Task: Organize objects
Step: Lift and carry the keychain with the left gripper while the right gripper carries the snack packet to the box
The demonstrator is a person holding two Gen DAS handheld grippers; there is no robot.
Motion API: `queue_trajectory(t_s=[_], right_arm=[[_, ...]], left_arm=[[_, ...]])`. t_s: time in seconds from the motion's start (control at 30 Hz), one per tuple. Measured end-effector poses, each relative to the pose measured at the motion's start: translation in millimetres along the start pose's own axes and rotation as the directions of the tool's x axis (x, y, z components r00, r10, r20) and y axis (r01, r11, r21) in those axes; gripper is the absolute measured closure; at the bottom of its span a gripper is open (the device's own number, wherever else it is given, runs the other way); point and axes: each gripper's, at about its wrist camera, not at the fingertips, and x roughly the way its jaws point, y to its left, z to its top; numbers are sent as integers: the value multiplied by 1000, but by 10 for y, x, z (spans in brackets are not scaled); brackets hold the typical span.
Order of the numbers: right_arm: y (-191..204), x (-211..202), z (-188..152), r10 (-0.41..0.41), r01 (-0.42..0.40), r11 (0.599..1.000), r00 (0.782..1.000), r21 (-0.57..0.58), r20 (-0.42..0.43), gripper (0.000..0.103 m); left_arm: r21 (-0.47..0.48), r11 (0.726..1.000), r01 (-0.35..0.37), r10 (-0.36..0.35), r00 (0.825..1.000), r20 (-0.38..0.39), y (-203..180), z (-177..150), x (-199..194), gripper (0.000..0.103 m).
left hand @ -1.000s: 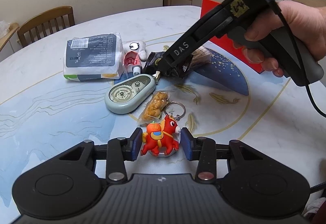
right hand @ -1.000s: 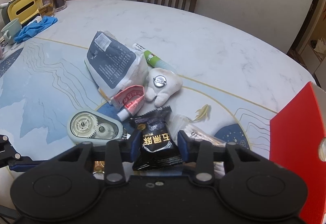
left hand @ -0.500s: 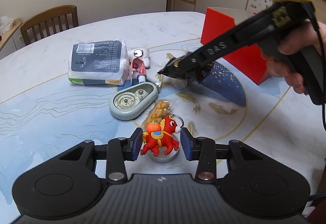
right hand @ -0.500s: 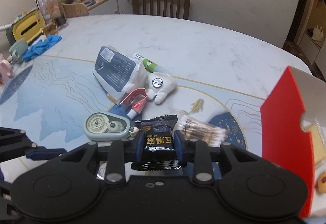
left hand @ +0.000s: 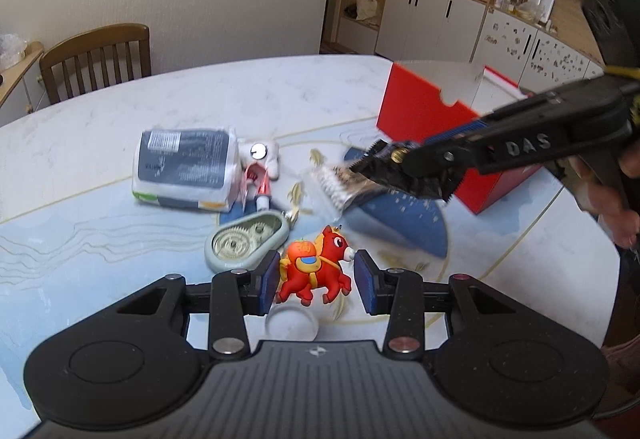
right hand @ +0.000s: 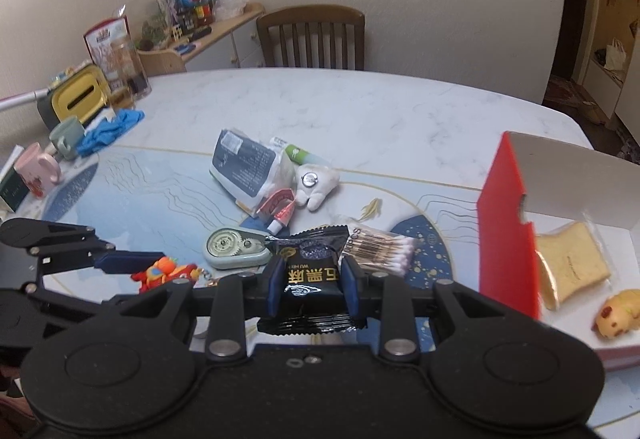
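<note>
Two grippers are busy at once, and each one carries a thing above the table (right hand: 400, 107). The right gripper (right hand: 309, 289) has its blue pads pressed on both sides of a black snack packet (right hand: 310, 271), which hangs in the air close to the red box (right hand: 506, 239); in the left wrist view the same packet (left hand: 404, 175) is seen lifted, just in front of the red wall of the box (left hand: 420, 111). The left gripper (left hand: 316, 281) has the red horse keychain (left hand: 314, 273) between its pads; the toy looks raised, but a gap shows beside its nose, so I cannot tell if the pads really squeeze it. I judge that the step in hand is the transport of both things toward the box, where a slice of toast (right hand: 572, 263) and a small yellow toy (right hand: 618, 313) already lie. For the next move the right gripper needs to pass over the red wall, then come down inside and let the packet go on a free place. Still on the table remain the cotton swabs (right hand: 380, 247), the correction tape (right hand: 234, 249), the tissue pack (right hand: 244, 167), a small red tube (right hand: 280, 209) and the plush tooth (right hand: 316, 183).
</note>
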Motion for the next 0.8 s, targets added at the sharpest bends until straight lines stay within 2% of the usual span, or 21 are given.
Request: queue_trajectory(t_s=[0.33, 0.8], right_arm=[[-276, -447, -4, 13, -16, 999, 998, 48, 56, 73], [-956, -858, -80, -25, 14, 996, 992, 91, 123, 77]], left_arm=[[2, 999, 47, -47, 998, 34, -256, 327, -122, 64], [65, 994, 84, -87, 995, 56, -909, 752, 42, 64]])
